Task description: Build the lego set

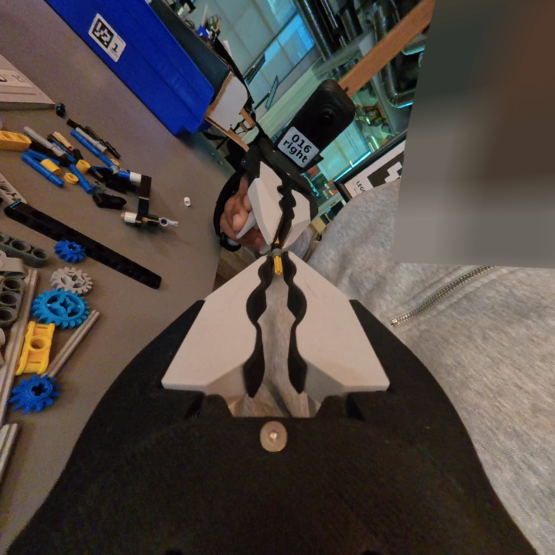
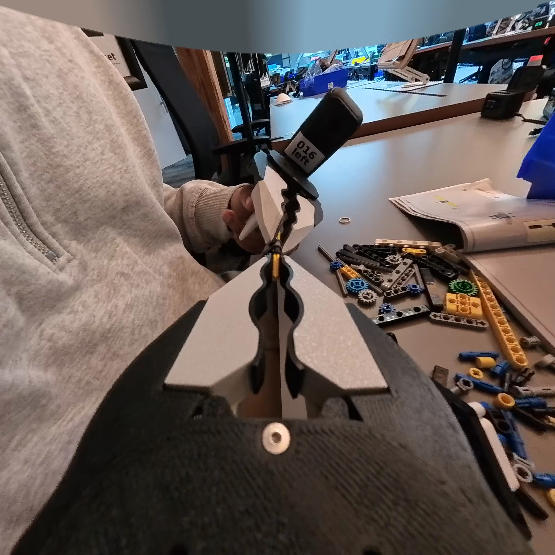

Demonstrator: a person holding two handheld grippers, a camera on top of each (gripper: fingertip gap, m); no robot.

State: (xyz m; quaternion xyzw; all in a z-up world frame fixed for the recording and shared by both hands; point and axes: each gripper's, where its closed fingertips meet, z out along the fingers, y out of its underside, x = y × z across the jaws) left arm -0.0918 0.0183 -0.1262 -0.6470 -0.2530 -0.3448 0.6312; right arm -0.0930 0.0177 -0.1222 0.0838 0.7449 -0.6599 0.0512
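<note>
small yellow axle pin (image 1: 277, 264) with grey tip, held tip-to-tip mid-air. left claw (image 1: 277, 262) clenched on it, right claw (image 2: 275, 264) clenched on it too.

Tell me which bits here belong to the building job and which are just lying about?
In use: left gripper and right gripper, each shut on the yellow axle piece; loose Lego parts; instruction booklet.

Lying about: blue bin, small ring, black box.
</note>
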